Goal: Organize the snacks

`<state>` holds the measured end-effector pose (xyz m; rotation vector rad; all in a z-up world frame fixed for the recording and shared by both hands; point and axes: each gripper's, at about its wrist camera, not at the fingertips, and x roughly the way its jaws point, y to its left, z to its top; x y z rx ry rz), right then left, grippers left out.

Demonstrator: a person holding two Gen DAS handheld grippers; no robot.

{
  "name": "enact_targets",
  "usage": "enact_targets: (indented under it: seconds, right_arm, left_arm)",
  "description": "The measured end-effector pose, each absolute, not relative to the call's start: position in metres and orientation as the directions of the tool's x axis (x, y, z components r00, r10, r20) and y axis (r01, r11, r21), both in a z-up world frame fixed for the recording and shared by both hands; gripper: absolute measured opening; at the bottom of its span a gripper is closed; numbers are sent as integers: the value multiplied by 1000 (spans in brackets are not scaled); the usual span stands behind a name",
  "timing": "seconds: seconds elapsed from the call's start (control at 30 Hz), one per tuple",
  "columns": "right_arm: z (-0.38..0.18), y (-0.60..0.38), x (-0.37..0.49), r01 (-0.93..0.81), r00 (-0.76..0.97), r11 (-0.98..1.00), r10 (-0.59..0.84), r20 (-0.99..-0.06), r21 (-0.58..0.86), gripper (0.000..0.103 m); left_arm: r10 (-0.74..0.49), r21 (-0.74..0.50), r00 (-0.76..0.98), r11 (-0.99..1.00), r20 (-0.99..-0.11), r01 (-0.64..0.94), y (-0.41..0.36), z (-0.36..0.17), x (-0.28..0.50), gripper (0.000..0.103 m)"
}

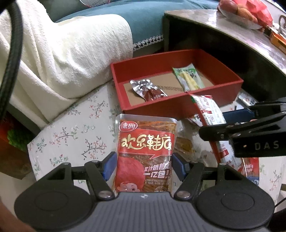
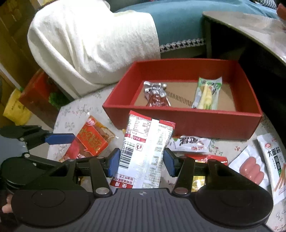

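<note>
A red box [image 2: 182,121] sits on a flowery cloth [image 1: 71,139]. Its floor is brown card. Two snacks lie inside it. A crinkly silver and red packet [image 2: 156,94] is on the left. A green packet [image 2: 208,92] with pale yellow sticks showing through it is on the right.

The left gripper [image 1: 143,165] is closed on a red snack bag [image 1: 145,153]. Its blue pads touch both sides of the bag. The bag stands up just in front of the box. It has big yellow Chinese letters, a cartoon face and the small words "一亿包".

The right gripper [image 2: 141,161] is closed on a red and white packet [image 2: 144,153]. We see its back, with a black barcode and tiny print too small to read. It is also in front of the box, outside it.

The right camera shows more snacks lying loose on the cloth. There is a white packet [image 2: 190,143] right by the box, pink sausages [image 2: 251,170] in clear wrap, and a white bag [image 2: 273,164] that says "大面筋". Something yellow and red lies under the right gripper, maybe another packet.

The left camera shows a plate of fruit [image 1: 237,12] on a gray table [image 1: 214,23]. A white blanket [image 1: 71,53] lies behind the box in both views.
</note>
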<state>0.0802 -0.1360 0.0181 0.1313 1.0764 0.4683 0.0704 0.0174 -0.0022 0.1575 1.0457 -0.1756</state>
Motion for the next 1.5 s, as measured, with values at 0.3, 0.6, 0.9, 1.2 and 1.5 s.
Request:
enact_targets:
  seconds: [0.3,0.6,0.9,1.2,1.5]
  right_arm:
    - [30,-153,91,-264,448,906,420,-789,332,60]
    - [45,-164,109,-229,519,916,402,-754,330,60]
    - [43,-188,141,-149,573,932,353,-740,330,60]
    - [28,-200,175,-89,581,942,313,-751,323,60]
    - [9,-203,196,-41,575,954,265,-774,297,67]
  left_arm:
    - [-66,50,527,978,-847,203,10,10,88,59]
    - [-80,31,570,983,-818,183,-3,27,122,59]
    - [-65,30,581,988,-811,151,-13,24,159,59]
    - [-65,17,560,990,-826,141,-25,10,195,59]
    - [-61,-4,537,994,-841,106,-22,1,214,63]
